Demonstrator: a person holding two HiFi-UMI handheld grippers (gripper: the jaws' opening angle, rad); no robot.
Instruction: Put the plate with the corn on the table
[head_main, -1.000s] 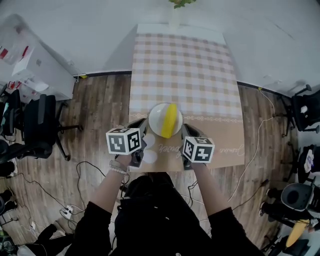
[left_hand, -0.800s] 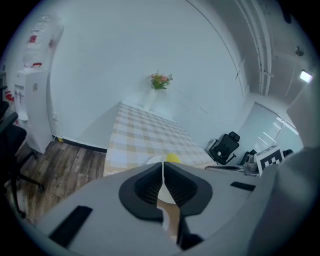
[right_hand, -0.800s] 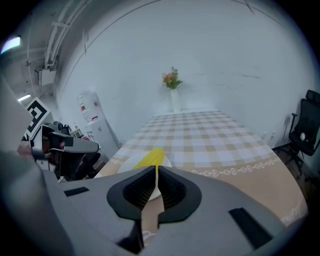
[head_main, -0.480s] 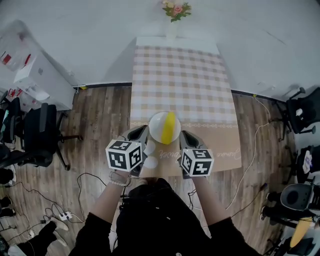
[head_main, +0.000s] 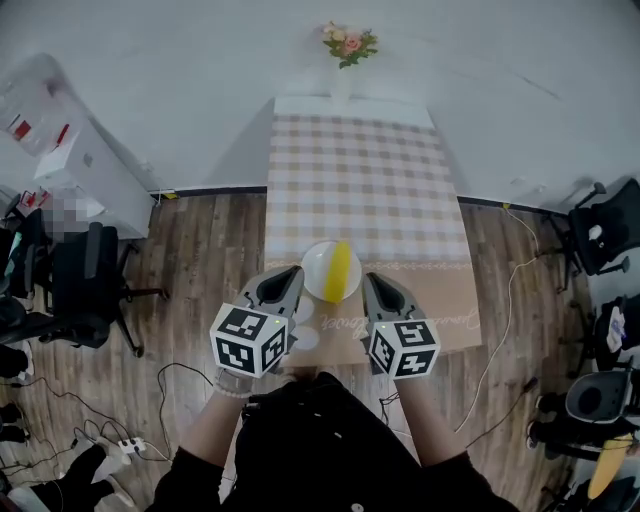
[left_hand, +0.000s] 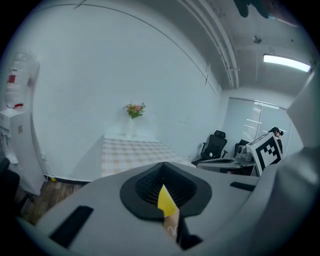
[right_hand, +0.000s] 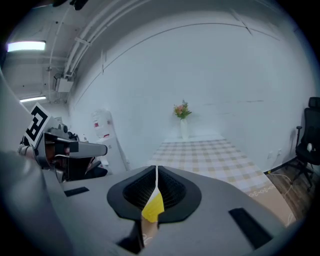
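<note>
Left gripper: It sits at 9 o'clock of the plate. Its two fingers are squeezed together with just a thin slit between them. I think they pinch the plate's left edge. Through the slit, in the left gripper view, a bit of the yellow corn peeks out.

Plate: It is white and round, between the two grippers, at 12 o'clock from the person. It is over the near end of the table, above the brown strip of the cloth. I think it is up in the air and not resting. Both gripper views look out over the table top from higher up.

Corn: One yellow cob lies on the right half of the plate. It points from about 6 o'clock to 12 o'clock.

Right gripper: It sits at 3 o'clock of the plate. Its fingers are squeezed together on the plate's thin white rim. The rim shows as a white line between them in the right gripper view.

Table: It is long, has a checked cloth, and runs away toward 12 o'clock. Flowers stand at its far end.

Done: The plate with the corn is held on both sides and is at the table's near end.

Left to do: The plate is not yet set down. I think it has to go down onto the cloth. Then both grippers can let go.
</note>
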